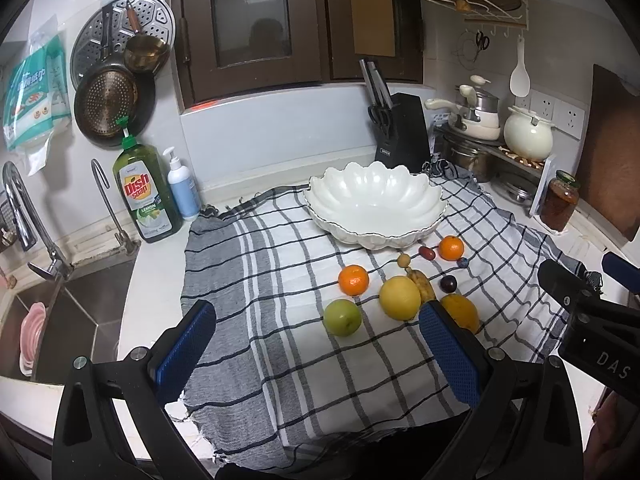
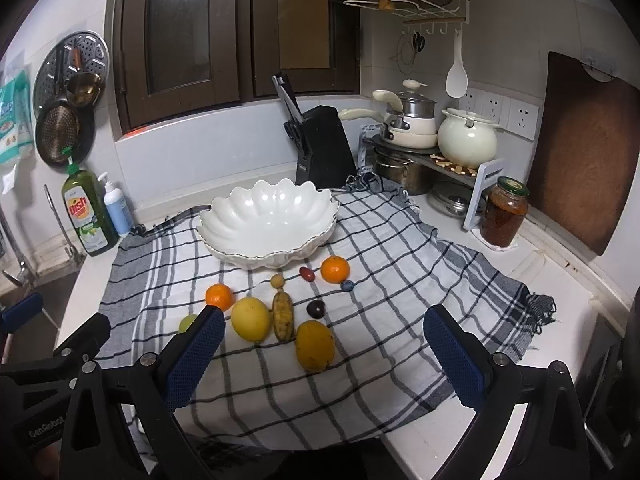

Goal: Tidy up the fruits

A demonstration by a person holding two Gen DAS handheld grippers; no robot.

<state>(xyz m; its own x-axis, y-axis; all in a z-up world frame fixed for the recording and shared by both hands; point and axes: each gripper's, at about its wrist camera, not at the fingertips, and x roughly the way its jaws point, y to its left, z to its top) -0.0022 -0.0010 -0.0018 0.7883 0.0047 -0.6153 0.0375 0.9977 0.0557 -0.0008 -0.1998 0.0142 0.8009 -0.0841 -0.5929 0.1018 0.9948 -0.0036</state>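
Both grippers, left (image 1: 316, 344) and right (image 2: 324, 344), hold nothing, fingers wide apart. The fruits (image 2: 280, 312) lie on the cloth (image 2: 400, 248), at 6 o'clock from the empty bowl (image 2: 268, 216).

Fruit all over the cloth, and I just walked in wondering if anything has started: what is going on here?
Nothing is picked up yet. A person holds the left tool and the right tool open above the checked cloth. The white bowl is empty. Two oranges, a green apple, a yellow lemon, a small banana and smaller fruits lie on the cloth in front of it.
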